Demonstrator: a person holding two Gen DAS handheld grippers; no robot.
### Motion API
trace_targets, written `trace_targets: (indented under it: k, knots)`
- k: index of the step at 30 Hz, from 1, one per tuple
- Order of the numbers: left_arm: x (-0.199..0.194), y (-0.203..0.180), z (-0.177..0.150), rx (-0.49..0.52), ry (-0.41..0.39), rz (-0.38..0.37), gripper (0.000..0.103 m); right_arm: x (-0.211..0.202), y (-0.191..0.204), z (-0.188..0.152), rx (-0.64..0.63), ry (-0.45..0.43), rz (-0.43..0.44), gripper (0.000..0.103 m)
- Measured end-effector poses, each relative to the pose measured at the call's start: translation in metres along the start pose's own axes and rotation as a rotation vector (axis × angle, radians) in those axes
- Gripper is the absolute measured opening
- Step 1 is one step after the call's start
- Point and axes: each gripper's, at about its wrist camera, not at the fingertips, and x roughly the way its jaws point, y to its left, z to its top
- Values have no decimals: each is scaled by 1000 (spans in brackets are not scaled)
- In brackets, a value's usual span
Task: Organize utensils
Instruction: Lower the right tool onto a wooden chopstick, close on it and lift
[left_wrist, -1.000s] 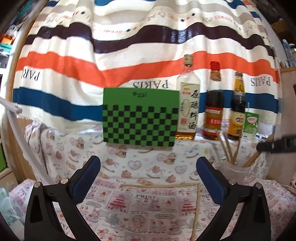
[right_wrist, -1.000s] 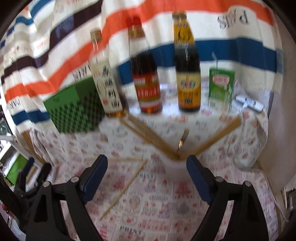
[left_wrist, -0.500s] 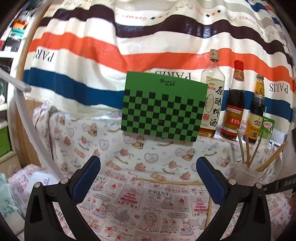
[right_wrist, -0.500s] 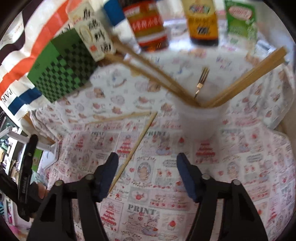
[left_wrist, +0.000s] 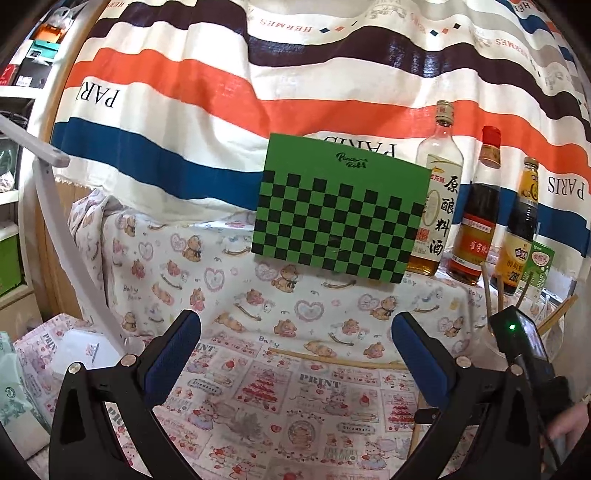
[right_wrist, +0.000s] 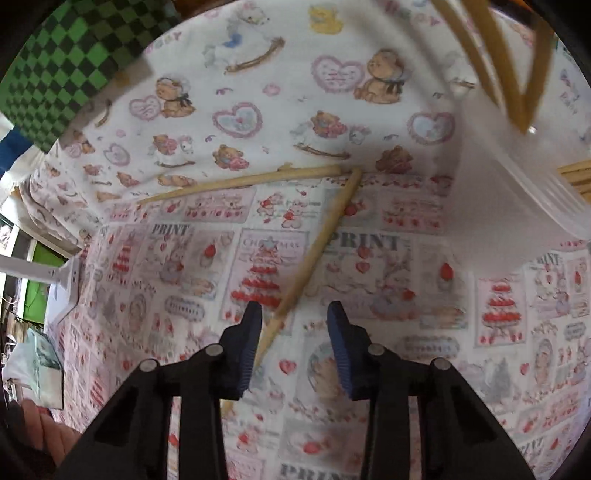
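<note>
Chopsticks lie loose on the patterned worktop (right_wrist: 406, 387): one chopstick (right_wrist: 314, 254) runs diagonally, its lower end between the fingers of the right tool (right_wrist: 294, 325), whose jaws have just been closing but do not yet press on it. A second chopstick (right_wrist: 240, 182) lies along the cloth's fold. The plastic cup (right_wrist: 517, 192) nearby holds more. The left tool (left_wrist: 295, 347) hangs released, grasping nothing.

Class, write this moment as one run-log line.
right gripper: closing, over loose chopstick, not gripped | left gripper: open, empty | cup: holds chopsticks
</note>
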Motion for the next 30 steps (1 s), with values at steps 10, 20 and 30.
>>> trace_targets:
  k: [10, 20, 30]
  knots:
    - [4, -2, -4, 14, 24, -16, 103, 1, 8, -11, -84, -8, -121, 9]
    - [13, 2, -8, 5, 36, 17, 103, -27, -5, -37, -162, 50, -25, 16]
    - [9, -8, -8, 62, 21, 4, 103, -2, 9, 11, -174, 6, -68, 26]
